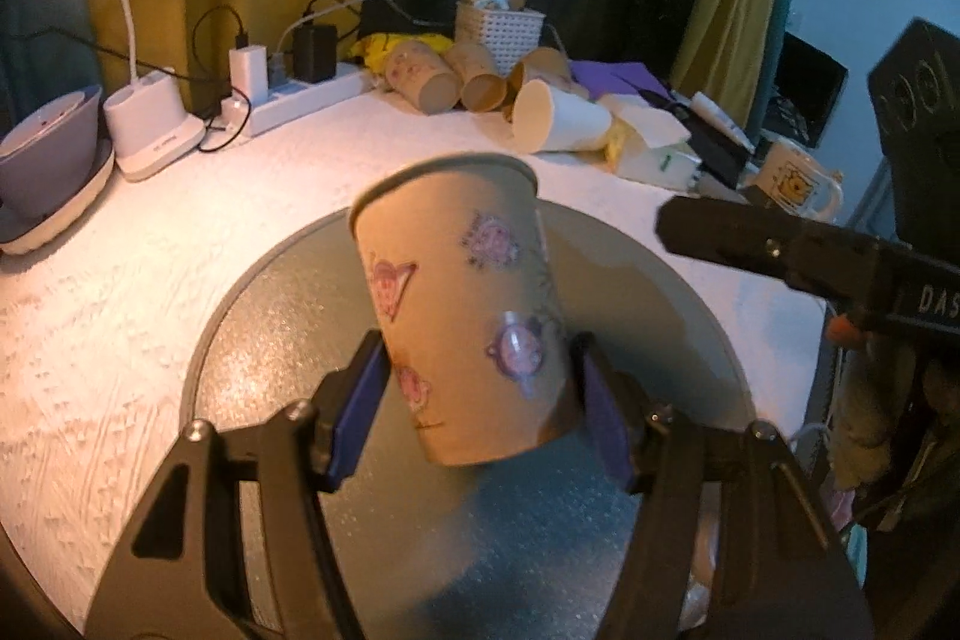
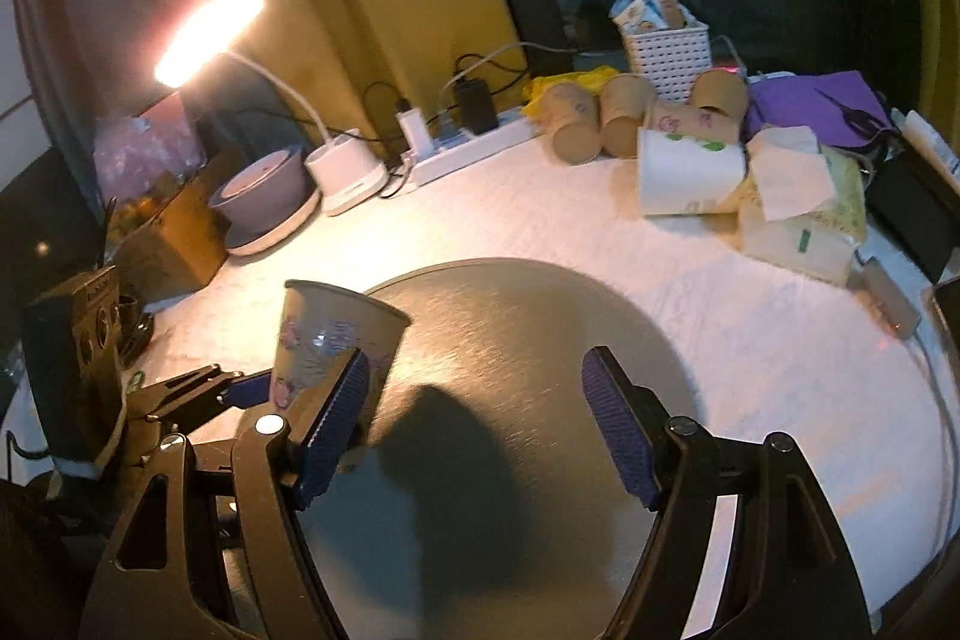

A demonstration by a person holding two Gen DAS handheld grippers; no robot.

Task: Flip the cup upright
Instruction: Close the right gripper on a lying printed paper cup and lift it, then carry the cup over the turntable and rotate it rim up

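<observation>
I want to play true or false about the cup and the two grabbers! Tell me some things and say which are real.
1. The left gripper is squeezing the paper cup near its bottom. True.
2. The right gripper is holding a cup too. False: its jaws are wide apart with nothing between them.
3. The held cup has its open rim pointing up, tipped a little. True.
4. The cup is plain white. False: it is tan with pink cartoon pictures.
5. Several paper cups lie on their sides at the back of the table. True.
6. The desk lamp is switched off. False: it glows brightly.
</observation>
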